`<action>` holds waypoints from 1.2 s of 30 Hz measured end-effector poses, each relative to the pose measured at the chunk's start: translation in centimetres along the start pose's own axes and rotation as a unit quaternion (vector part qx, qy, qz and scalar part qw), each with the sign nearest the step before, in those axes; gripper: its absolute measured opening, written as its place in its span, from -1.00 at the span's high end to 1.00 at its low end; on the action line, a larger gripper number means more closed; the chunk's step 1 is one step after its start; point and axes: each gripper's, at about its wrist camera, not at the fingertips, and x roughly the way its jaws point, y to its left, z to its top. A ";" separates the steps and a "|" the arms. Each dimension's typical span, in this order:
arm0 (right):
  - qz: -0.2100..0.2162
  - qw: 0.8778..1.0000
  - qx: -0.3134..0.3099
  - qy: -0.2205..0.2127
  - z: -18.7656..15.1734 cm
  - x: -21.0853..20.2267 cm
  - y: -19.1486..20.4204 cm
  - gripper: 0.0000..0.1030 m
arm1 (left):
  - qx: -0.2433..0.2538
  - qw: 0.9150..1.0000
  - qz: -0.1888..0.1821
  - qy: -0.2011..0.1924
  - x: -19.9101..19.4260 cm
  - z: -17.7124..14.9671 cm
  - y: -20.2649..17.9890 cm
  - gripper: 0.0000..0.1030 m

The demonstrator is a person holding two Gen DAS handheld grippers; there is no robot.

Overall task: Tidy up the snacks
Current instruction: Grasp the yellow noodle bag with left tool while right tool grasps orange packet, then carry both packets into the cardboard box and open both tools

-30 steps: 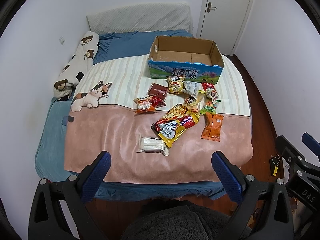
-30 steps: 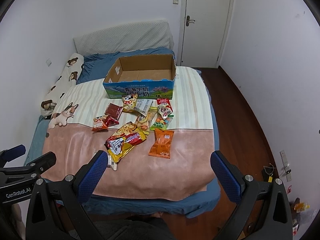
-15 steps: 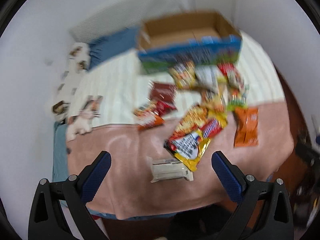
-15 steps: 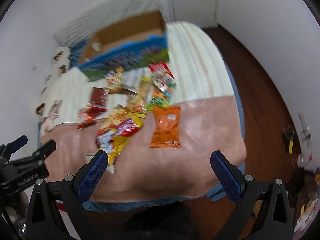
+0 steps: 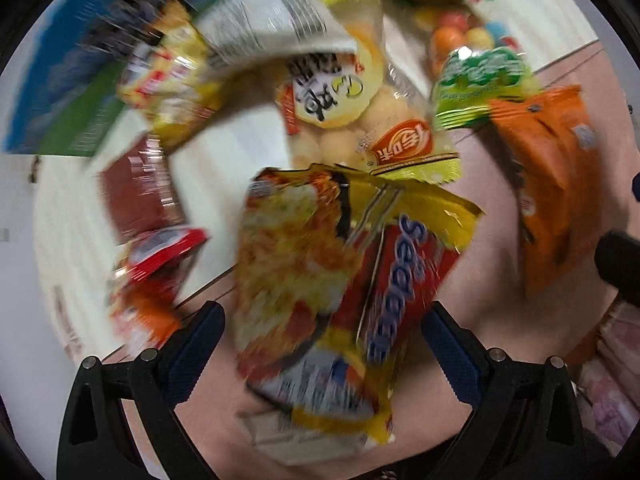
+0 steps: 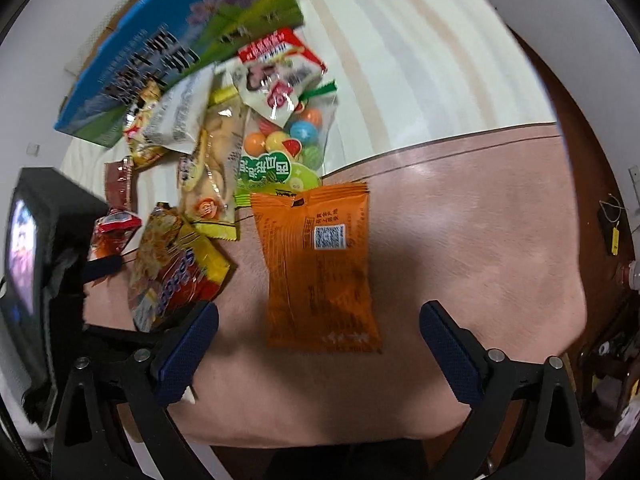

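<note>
Several snack packets lie in a heap on the bed. My left gripper is open, its jaws on either side of a large yellow and red chip bag, close above it. My right gripper is open over the lower end of an orange packet. The chip bag also shows in the right wrist view. A blue and green cardboard box stands behind the heap. A candy-ball bag and a biscuit bag lie between the box and the two packets.
The bed has a pink blanket in front and a cream striped part behind. Brown wooden floor runs along the bed's right side. The left gripper's black body shows at the left of the right wrist view.
Both grippers have dropped and moved forward from a high view of the whole bed to close above the snacks. The left view is blurred by motion. Both stay open.
</note>
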 end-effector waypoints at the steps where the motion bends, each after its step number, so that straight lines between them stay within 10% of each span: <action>1: 0.001 1.000 0.003 0.006 0.3 0.8 0.1 -0.95 | -0.009 1.000 -0.017 0.002 0.4 0.2 0.4 -0.79; 6: 0.009 0.999 0.030 0.025 1.2 3.4 0.4 -0.54 | -0.107 0.992 -0.067 -0.020 -0.9 -1.0 3.7 -0.47; 12: -0.014 0.999 0.028 0.042 1.3 4.9 2.3 -0.18 | -0.261 0.959 -0.108 -0.034 -1.2 -4.1 9.3 -0.42; 24: -0.039 0.996 0.019 0.073 -0.5 8.0 6.5 -0.39 | -0.193 0.972 -0.133 -0.031 1.4 -2.6 8.6 -0.59; 36: -0.025 0.999 -0.015 0.046 -1.7 7.5 9.6 -0.01 | -0.259 0.959 -0.102 -0.059 -3.6 -5.9 9.4 0.18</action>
